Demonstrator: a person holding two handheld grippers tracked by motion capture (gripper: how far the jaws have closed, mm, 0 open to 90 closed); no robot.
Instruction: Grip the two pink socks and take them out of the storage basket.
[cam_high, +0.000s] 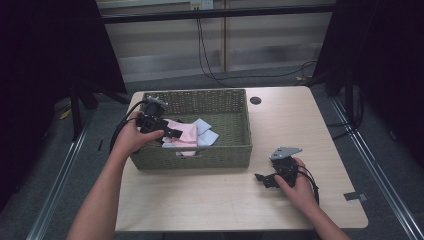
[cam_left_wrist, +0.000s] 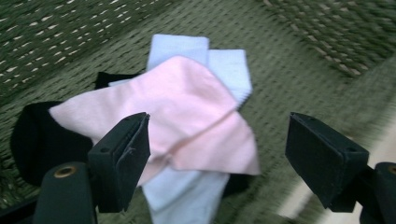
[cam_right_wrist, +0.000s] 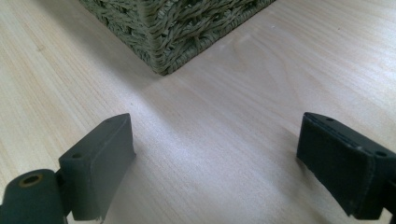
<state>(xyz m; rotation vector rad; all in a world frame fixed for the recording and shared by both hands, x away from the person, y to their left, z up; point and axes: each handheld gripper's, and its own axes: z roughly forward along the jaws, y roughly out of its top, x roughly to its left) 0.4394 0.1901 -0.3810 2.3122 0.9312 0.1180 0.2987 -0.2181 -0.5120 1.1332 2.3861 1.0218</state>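
The left gripper (cam_left_wrist: 217, 154) hangs inside the woven basket (cam_high: 200, 155) with its jaws spread wide, and just ahead of them, a little toward the left jaw, lies the pink cloth (cam_left_wrist: 177, 116), not yet gripped. By the look of it, the work of lifting the laundry out of the basket has barely started: every piece lies on the basket floor and none on the table (cam_right_wrist: 219, 140). The pink cloth is soft, matte and loosely folded into a rough triangle; beneath and beyond it sits a pale blue cloth (cam_left_wrist: 224, 65) with straighter edges, and to the left jaw's side a black fabric (cam_left_wrist: 42, 140) pokes out from under the pile. The basket is olive-green, coarsely plaited, with stiff upright walls. The right gripper (cam_right_wrist: 215, 163) rests over smooth light wood grain, jaws wide apart and empty, a basket corner just ahead of it.
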